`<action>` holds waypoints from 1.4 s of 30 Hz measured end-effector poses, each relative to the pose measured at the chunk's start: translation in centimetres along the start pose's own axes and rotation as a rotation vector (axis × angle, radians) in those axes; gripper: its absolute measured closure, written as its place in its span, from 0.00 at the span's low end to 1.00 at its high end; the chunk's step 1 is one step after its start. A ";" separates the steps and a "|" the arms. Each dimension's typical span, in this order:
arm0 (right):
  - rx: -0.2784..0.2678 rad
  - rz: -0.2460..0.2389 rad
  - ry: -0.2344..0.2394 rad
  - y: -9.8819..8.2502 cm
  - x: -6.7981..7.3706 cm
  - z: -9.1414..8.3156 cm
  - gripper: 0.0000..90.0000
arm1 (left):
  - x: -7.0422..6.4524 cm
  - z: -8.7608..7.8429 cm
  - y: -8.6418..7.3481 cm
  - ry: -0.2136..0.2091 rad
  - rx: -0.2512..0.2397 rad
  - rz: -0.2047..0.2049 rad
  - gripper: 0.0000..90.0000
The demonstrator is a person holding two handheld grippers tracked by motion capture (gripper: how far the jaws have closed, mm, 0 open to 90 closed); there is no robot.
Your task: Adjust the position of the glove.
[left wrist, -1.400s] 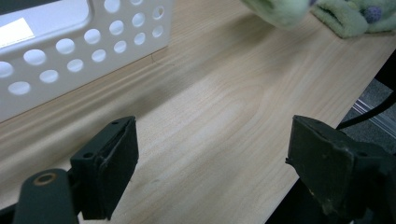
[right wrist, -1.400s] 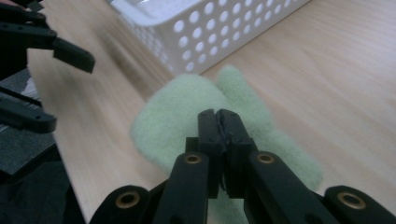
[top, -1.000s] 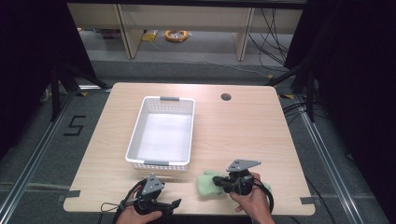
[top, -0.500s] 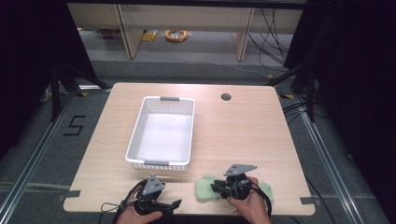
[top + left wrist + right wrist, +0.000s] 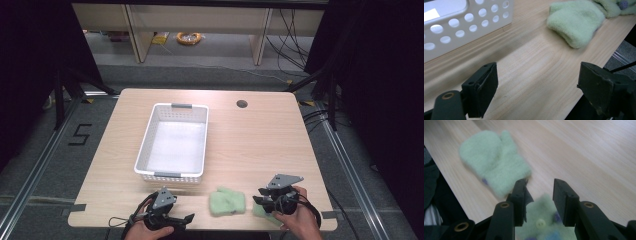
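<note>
Two pale green fleece mittens lie near the table's front edge. One mitten (image 5: 227,201) (image 5: 494,162) (image 5: 574,22) lies flat by itself between my two grippers. The second mitten (image 5: 261,211) (image 5: 541,223), with a small button on it, lies under my right gripper (image 5: 260,196) (image 5: 540,186). That gripper's jaws have just been opening; they stand partly apart and nothing is pressed between the pads. My left gripper (image 5: 186,219) (image 5: 537,77) rests at the front edge, jaws wide open over bare wood, pointing toward the first mitten.
A white perforated basket (image 5: 145,145) (image 5: 461,22) stands left of the middle, with nothing in it. A round cable hole (image 5: 242,104) sits at the back right. The table's front edge runs just below both hands.
My right gripper has let go of the first mitten and slid to the right, its jaws opening. That mitten now lies apart on the table. The left gripper has stayed put.
</note>
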State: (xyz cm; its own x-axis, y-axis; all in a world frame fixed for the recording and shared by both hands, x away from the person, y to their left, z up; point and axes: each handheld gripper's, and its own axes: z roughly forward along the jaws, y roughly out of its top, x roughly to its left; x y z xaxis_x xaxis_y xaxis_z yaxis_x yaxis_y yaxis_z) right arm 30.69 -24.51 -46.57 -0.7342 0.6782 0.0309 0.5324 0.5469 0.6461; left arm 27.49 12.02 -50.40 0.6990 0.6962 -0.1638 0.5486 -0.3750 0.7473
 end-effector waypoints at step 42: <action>-0.008 -0.098 -0.017 1.3 1.5 -1.7 0.91 | -0.4 0.3 0.0 -0.003 -0.011 -0.011 0.18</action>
State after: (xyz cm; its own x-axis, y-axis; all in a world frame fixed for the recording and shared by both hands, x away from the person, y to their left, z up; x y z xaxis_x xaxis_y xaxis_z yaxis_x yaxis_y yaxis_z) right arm 29.55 -23.59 -44.34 -0.7753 0.6299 -0.0460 0.4546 0.6071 0.6518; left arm 27.33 11.60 -50.50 0.6941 0.6986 -0.1737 0.5513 -0.3606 0.7523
